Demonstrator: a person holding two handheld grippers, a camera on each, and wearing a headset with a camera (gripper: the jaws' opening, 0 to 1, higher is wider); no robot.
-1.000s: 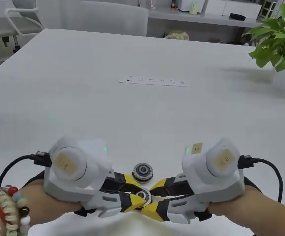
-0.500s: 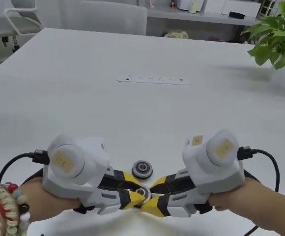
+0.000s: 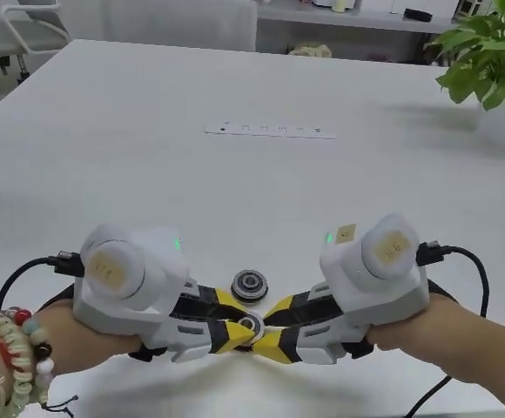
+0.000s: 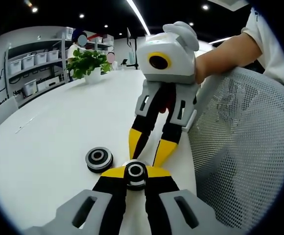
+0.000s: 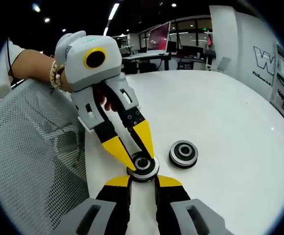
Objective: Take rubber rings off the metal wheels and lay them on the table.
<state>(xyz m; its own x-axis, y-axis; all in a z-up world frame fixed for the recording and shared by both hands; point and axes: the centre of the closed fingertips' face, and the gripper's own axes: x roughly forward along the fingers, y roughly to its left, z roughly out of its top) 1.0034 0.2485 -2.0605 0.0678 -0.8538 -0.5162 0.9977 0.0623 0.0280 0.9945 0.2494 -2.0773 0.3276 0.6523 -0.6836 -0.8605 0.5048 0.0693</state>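
Note:
A small metal wheel (image 3: pixel 251 326) with a dark rubber ring sits just above the white table (image 3: pixel 235 192) near its front edge. My left gripper (image 3: pixel 239 330) comes in from the left and is shut on it, yellow fingertips on either side (image 4: pixel 134 172). My right gripper (image 3: pixel 264 331) faces it from the right, its tips clamped on the same wheel's far rim (image 5: pixel 143 179). A second wheel (image 3: pixel 250 284) with its ring on lies flat just behind them, also in the left gripper view (image 4: pixel 99 159) and the right gripper view (image 5: pixel 183 153).
A white power strip (image 3: pixel 270 131) lies mid-table. A potted plant (image 3: pixel 488 52) stands at the far right. A grey mesh chair back (image 4: pixel 245 147) is right behind the grippers at the table's front edge. Cables trail from both grippers.
The head camera has tilted down a little. Both grippers stay closed in on the same wheel, tips meeting slightly tighter; the second wheel has not moved.

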